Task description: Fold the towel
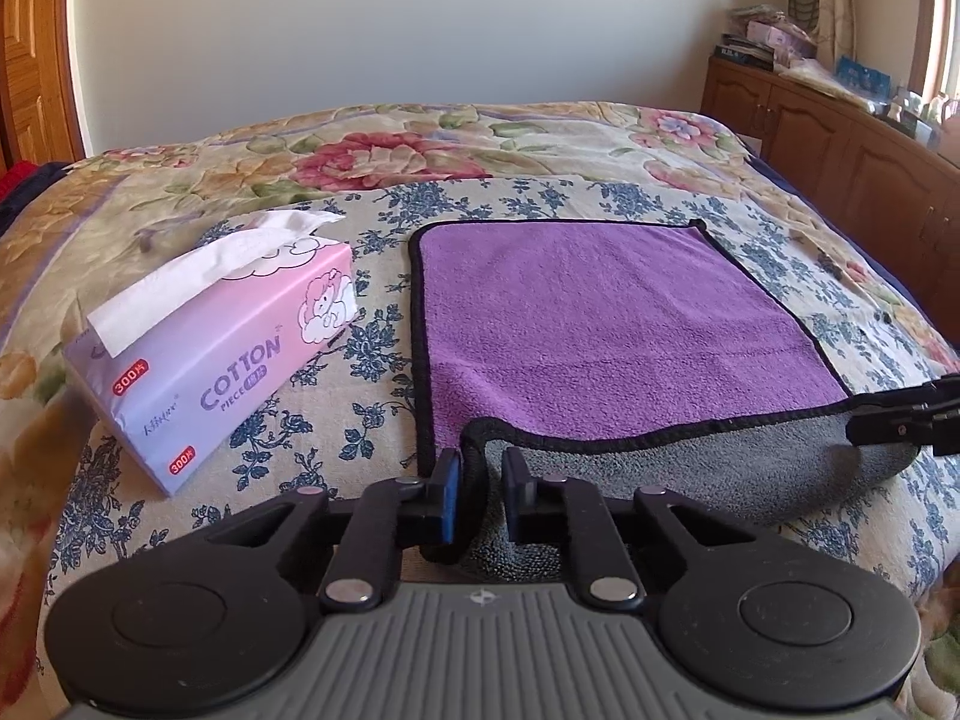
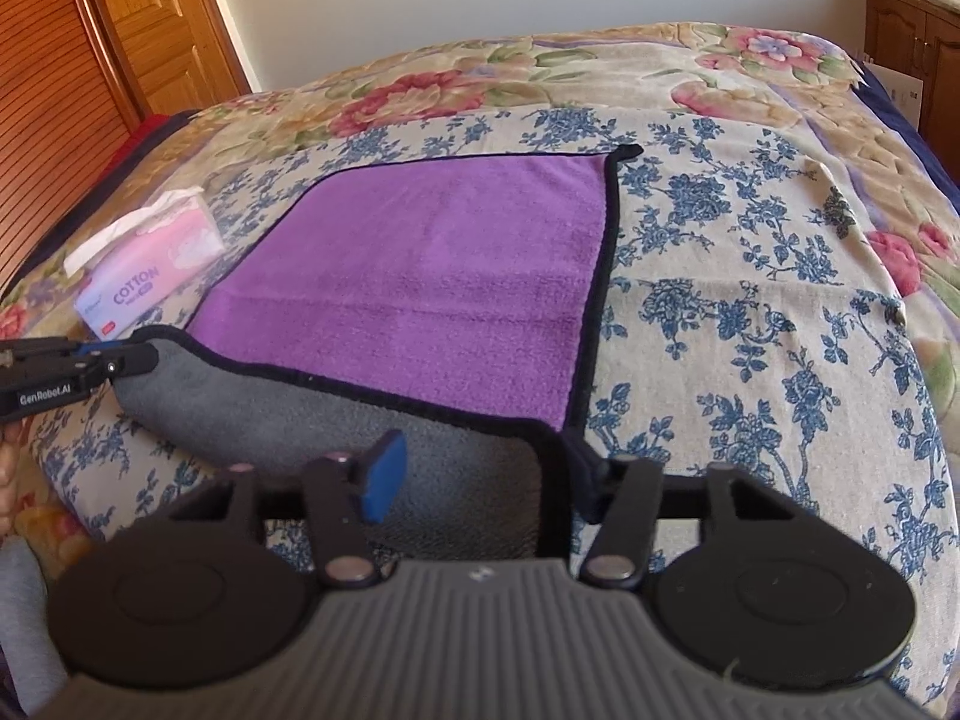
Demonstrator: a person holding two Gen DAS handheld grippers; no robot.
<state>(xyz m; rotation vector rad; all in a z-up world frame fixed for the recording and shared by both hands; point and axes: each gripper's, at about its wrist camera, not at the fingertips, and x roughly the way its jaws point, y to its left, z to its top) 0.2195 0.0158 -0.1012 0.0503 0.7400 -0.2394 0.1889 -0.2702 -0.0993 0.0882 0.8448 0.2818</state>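
A purple towel (image 1: 600, 324) with black trim and a grey underside lies on the bed; it also shows in the right wrist view (image 2: 432, 276). Its near edge is lifted and rolled back, showing grey (image 1: 690, 468). My left gripper (image 1: 483, 498) is shut on the towel's near left corner. My right gripper (image 2: 480, 486) holds the near right corner; its jaws stand wide with thick cloth between them. The right gripper shows at the right edge of the left wrist view (image 1: 900, 420), and the left gripper at the left edge of the right wrist view (image 2: 78, 369).
A pink tissue pack (image 1: 222, 342) lies on the bed left of the towel, also in the right wrist view (image 2: 150, 282). A floral bedspread (image 1: 420, 150) covers the bed. A wooden cabinet (image 1: 840, 138) stands at the right, a wooden door (image 2: 138, 24) at the left.
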